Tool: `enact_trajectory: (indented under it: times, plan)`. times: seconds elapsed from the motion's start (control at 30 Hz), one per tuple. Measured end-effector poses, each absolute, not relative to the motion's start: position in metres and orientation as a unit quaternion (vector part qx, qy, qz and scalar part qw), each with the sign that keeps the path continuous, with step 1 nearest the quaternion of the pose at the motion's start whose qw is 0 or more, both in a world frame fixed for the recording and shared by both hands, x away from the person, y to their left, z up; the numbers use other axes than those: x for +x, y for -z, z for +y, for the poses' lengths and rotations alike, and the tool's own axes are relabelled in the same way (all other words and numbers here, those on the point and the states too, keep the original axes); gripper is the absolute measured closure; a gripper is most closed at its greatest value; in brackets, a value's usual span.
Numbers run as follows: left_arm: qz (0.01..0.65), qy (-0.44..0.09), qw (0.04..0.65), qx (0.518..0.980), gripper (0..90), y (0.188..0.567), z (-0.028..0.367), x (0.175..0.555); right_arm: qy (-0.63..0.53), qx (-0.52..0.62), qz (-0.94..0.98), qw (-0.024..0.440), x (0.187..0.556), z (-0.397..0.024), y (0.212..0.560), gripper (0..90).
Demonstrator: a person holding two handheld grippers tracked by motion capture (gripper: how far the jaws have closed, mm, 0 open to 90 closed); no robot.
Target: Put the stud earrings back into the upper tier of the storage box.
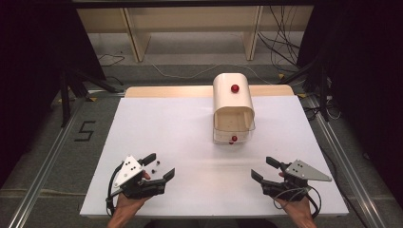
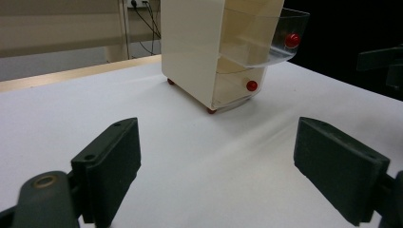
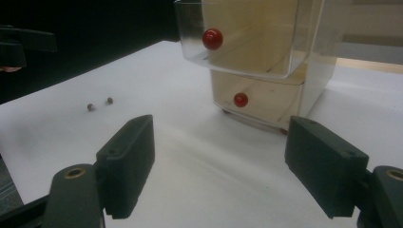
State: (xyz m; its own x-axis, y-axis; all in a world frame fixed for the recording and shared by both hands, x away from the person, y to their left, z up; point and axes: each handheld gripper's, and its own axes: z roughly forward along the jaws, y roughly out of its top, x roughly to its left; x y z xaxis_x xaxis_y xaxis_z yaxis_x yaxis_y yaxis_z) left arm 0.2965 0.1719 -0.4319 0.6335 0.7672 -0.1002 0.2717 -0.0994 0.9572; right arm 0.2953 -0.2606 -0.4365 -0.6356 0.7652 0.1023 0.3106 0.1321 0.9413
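High view first: we see our left gripper (image 1: 161,166) near the table's front left corner with its jaws spread wide and nothing between them, and our right gripper (image 1: 262,168) near the front right corner, likewise spread and empty. Just beside the left gripper's tips lie two small dark beads (image 1: 155,166) on the white table (image 1: 171,128), touching neither jaw. Farther out, toward the back of the table and a little right of centre, stands the cream drawer cabinet (image 1: 232,95), well apart from both grippers. It is a small upright box with a rounded top and little red feet. From the right gripper view we make out two clear plastic drawers, each with a round red knob: the upper drawer (image 3: 252,42) is pulled out and overhangs the lower drawer (image 3: 259,102), which sits pushed in. A third red knob (image 1: 235,88) shows on the cabinet's top.
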Motion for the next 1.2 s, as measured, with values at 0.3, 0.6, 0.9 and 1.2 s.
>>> enact_trajectory:
  times: [0.3, 0.6, 0.9, 1.2]
  plan:
    - [0.370, -0.224, 0.560, 0.707, 15.5, 0.431, 0.173, 0.297, -0.545, 0.371, 0.722, 0.211, 0.295, -0.260, 0.437, 26.7]
    - [0.393, -0.236, 0.549, 0.699, 15.9, 0.425, 0.179, 0.304, -0.541, 0.367, 0.726, 0.213, 0.295, -0.259, 0.436, 27.4]
    - [0.423, -0.244, 0.505, 0.711, 15.8, 0.417, 0.182, 0.317, -0.542, 0.368, 0.725, 0.214, 0.293, -0.261, 0.436, 27.5]
    - [0.454, -0.209, 0.435, 0.749, 15.9, 0.420, 0.183, 0.336, -0.538, 0.368, 0.727, 0.214, 0.292, -0.261, 0.436, 27.9]
